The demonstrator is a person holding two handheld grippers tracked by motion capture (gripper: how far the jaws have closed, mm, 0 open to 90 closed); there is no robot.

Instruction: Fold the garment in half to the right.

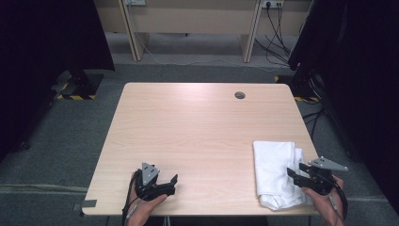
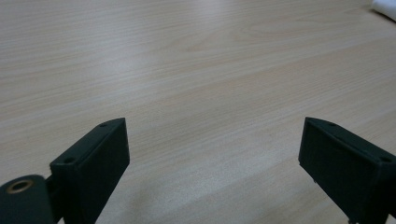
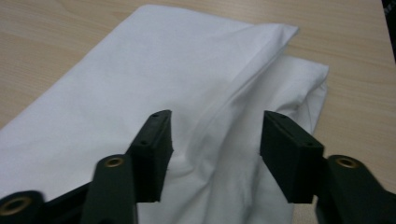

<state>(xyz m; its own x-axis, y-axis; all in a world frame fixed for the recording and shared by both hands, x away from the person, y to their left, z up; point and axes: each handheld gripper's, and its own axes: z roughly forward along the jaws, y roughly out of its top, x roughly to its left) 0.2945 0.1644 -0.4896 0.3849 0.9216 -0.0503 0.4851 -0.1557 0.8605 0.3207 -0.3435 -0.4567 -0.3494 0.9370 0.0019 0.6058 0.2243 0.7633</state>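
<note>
Folded cloth (image 1: 275, 172) on the worktop (image 1: 197, 127) at its near right corner, right gripper (image 1: 295, 175) over the cloth's right edge, left gripper (image 1: 164, 181) at the near edge left of centre, well apart from the cloth, cable hole (image 1: 240, 95) toward the far edge.

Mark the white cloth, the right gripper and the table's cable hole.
white cloth (image 1: 273, 165), high view, flat folded top.
right gripper (image 3: 215, 140), right gripper view, midway between its open fingertips.
cable hole (image 1: 240, 95), high view, centre of the hole.
</note>
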